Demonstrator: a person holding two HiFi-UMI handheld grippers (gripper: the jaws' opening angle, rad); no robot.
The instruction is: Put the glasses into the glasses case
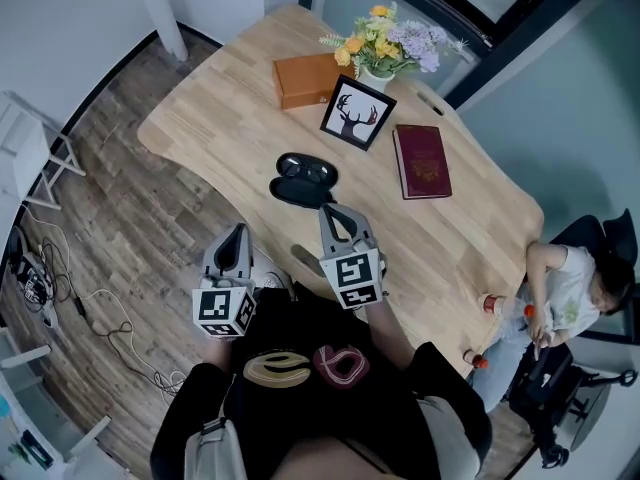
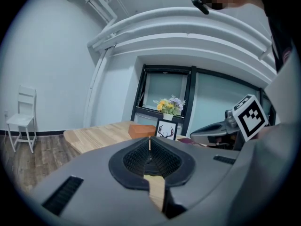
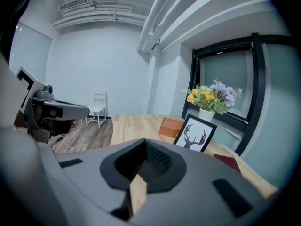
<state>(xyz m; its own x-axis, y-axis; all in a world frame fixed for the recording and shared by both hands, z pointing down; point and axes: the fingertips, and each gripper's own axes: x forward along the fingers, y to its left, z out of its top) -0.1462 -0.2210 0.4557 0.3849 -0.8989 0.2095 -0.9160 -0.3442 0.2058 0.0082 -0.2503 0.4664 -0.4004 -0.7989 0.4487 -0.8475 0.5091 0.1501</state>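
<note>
The glasses case (image 1: 303,180) lies open near the middle of the worktop (image 1: 215,118); it is black inside and out, and I cannot tell the glasses apart from it. The right tool (image 1: 330,209) is clenched on nothing, its tip just beside the case's near end. The left tool (image 1: 237,231) is also closed and empty, hanging at the worktop's near rim, apart from the case.

Beyond the case stand 4 things, all clear of it: an orange box (image 1: 308,78), a framed deer picture (image 1: 357,112) leaning upright, a red book (image 1: 421,160) lying flat to the right, and a vase of flowers (image 1: 385,43) at the far edge by the dark window frame. Nothing lies between the tools and the case.

The left half of the worktop is bare wood up to its rounded corner. On the floor to the left (wood planks) are a white chair (image 1: 30,153) and loose cables (image 1: 95,313). A seated person (image 1: 565,283) is close to the right corner
</note>
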